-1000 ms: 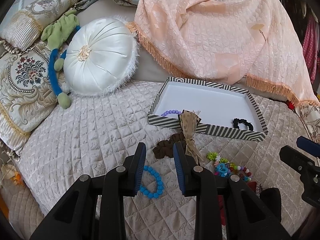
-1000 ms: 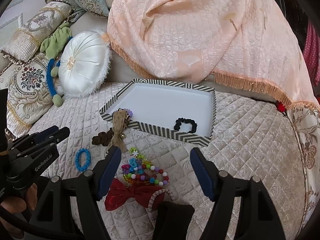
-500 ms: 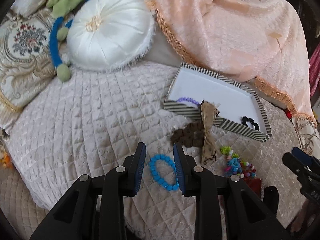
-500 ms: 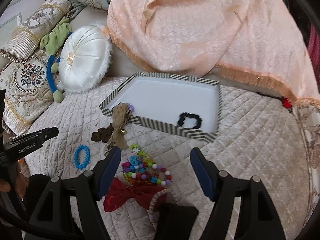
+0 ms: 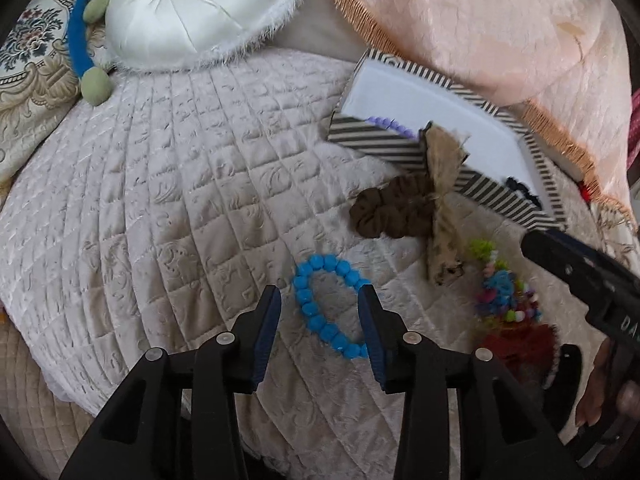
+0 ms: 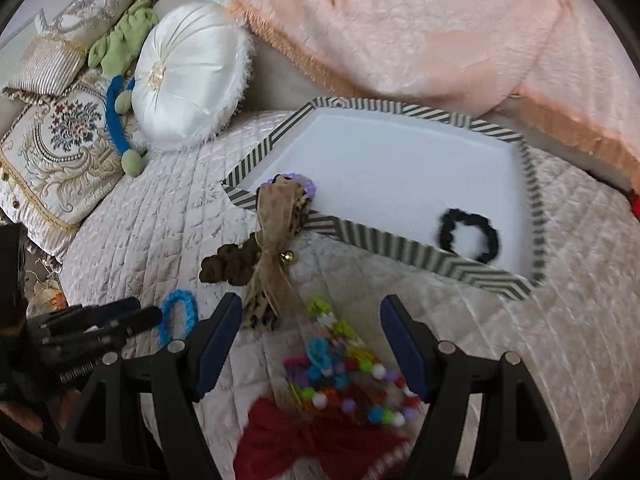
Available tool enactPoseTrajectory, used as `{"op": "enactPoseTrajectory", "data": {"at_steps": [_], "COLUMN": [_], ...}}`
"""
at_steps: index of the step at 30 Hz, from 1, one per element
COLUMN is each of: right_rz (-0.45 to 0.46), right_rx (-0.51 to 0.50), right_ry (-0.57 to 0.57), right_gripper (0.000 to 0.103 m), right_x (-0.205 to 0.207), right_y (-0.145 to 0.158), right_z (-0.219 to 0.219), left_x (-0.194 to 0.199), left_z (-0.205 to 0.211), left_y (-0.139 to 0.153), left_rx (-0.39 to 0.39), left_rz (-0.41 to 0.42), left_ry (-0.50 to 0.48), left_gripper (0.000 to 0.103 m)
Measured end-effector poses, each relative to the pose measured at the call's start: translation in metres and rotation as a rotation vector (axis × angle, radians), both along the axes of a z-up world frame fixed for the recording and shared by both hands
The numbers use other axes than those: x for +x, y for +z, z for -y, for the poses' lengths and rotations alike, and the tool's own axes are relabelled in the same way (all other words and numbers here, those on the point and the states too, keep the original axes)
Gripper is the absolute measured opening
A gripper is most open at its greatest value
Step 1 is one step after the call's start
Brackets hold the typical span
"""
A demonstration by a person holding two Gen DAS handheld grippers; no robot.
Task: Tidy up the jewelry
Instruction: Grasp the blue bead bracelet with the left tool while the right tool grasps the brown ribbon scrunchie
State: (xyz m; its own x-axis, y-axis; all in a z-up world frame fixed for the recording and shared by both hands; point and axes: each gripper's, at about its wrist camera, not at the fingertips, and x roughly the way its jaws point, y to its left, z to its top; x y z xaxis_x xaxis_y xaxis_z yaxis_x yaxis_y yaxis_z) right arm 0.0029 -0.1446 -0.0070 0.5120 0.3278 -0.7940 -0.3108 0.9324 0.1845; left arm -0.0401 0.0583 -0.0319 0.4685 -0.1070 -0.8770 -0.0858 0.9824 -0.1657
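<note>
A blue bead bracelet (image 5: 304, 304) lies on the quilted bed between the fingers of my left gripper (image 5: 320, 296). Its jaws are opening and the pads do not press on the beads. My right gripper (image 6: 312, 308) hangs open over a heap of colourful bead jewelry (image 6: 340, 364) and a red bow (image 6: 304, 436). The striped tray (image 6: 400, 242) holds a purple bracelet (image 6: 306, 184) and a black scrunchie (image 6: 448, 232). A tan ribbon bow (image 6: 276, 216) drapes over the tray's near rim, beside a brown scrunchie (image 6: 228, 266).
A round white cushion (image 6: 188, 72) and embroidered pillows (image 6: 68, 148) sit at the back left with a green and blue plush toy (image 6: 116, 116). A peach fringed throw (image 6: 420, 28) rises behind the tray. A hand (image 5: 600, 392) holds the right gripper.
Both grippers have come down closer to the bed. The left one has slid over the blue bracelet and its jaws have spread wider. The right one has moved over the bead heap.
</note>
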Motion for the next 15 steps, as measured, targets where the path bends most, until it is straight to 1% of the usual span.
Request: {"op": "enactPoseTrajectory", "data": {"at_steps": [4, 6, 9, 12, 15], "right_rz": [-0.049, -0.066, -0.09, -0.104, -0.091], "right_rx": [0.002, 0.005, -0.008, -0.007, -0.002], "right_ry": [0.045, 0.053, 0.055, 0.056, 0.053], "right_gripper": [0.075, 0.075, 0.075, 0.075, 0.074], "right_x": [0.022, 0.03, 0.045, 0.052, 0.054], "right_y": [-0.015, -0.021, -0.032, -0.038, -0.043], "right_z": [-0.022, -0.029, -0.041, -0.046, -0.049], "left_x": [0.005, 0.008, 0.011, 0.014, 0.015], "left_z": [0.0, 0.0, 0.0, 0.0, 0.0], "left_y": [-0.009, -0.016, -0.021, -0.025, -0.025], "left_rx": [0.033, 0.021, 0.024, 0.026, 0.025], "left_rz": [-0.016, -0.033, -0.044, -0.045, -0.042], "left_ry": [0.007, 0.002, 0.001, -0.002, -0.001], "left_gripper": [0.029, 0.029, 0.029, 0.029, 0.029]}}
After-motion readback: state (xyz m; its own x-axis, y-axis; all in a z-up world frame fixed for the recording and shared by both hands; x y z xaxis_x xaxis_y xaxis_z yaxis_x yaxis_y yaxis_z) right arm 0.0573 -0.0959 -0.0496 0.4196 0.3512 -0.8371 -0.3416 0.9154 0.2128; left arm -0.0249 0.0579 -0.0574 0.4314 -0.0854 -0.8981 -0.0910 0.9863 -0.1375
